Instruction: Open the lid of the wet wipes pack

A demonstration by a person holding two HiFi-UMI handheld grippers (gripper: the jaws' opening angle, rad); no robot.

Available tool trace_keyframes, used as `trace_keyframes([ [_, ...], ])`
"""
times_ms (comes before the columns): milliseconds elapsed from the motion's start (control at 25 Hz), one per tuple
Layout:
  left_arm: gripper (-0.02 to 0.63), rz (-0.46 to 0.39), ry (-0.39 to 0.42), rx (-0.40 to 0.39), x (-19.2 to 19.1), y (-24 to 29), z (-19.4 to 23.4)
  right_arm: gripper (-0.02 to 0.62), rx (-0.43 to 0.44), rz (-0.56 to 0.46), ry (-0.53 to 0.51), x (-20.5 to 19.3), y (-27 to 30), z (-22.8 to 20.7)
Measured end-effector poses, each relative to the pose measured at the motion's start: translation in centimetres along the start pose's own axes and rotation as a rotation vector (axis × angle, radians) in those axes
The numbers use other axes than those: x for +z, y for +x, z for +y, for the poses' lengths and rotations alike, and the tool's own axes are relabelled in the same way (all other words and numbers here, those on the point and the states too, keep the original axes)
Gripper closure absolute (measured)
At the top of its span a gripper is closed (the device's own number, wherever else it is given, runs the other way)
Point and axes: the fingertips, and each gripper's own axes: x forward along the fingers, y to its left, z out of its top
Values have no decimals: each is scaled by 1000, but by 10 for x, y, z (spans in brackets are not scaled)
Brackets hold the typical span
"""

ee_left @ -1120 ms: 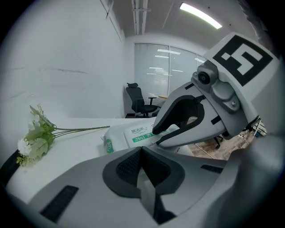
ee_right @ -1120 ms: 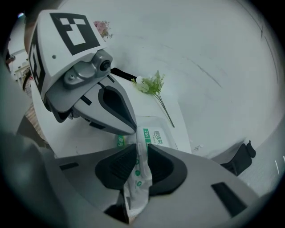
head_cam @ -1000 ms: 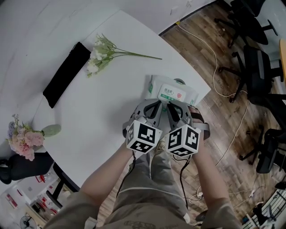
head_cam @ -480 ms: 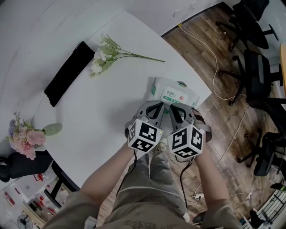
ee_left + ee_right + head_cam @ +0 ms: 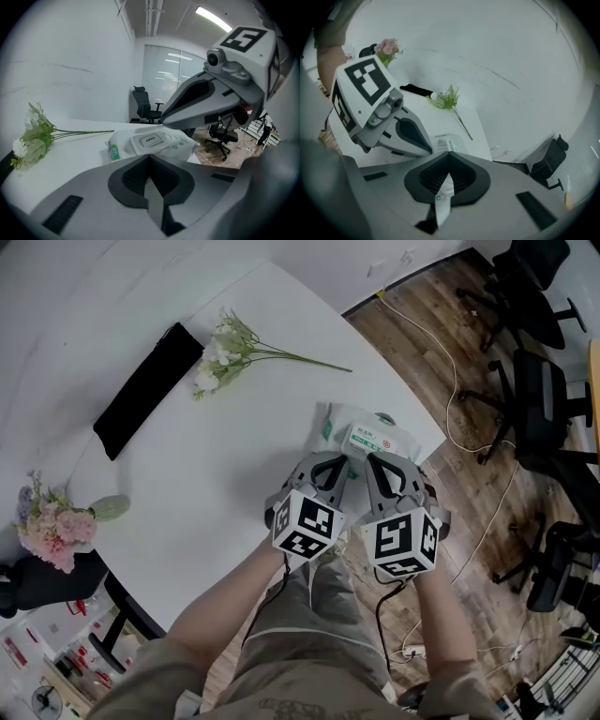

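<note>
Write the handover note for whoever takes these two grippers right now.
Left gripper: jaws together, tips at the near edge of the pack. Whether they pinch it is unclear.
Right gripper: jaws shut on a strip of the pack's wrapper.
Pack: lies near the corner of the table, lid facing up.
Done: pack gripped by the right gripper.
Left: the lid lies flat and is not yet opened. Probably free one gripper and lift the lid's tab.

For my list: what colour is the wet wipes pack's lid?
The lid is white, marked OPEN; best seen in the left gripper view.
</note>
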Motion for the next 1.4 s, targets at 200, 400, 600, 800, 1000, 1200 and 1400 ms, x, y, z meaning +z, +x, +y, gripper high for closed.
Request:
trace_keyframes([
  [200,589,-5,-30,-15,-1,1,0,566,-67,-39,33,15,-1,-36],
  [400,589,-1,-37,-28,-2,0,0,566,-90,-73,98,16,13,-72],
  [600,589,-4,-39,-33,-2,-2,-2,565,-55,-32,127,-3,31,-79],
  [800,589,-3,-47,-37,-1,-1,-1,565,-16,17,165,-29,45,-67],
  [1000,589,1,-41,-22,-2,0,1,566,-4,6,232,-35,52,-67],
  [1200,589,10,-85,-38,-2,-2,3,565,2,-27,280,-28,42,-71],
  [1400,589,26,-114,-39,5,-15,10,565,-23,-111,291,-7,5,-75],
])
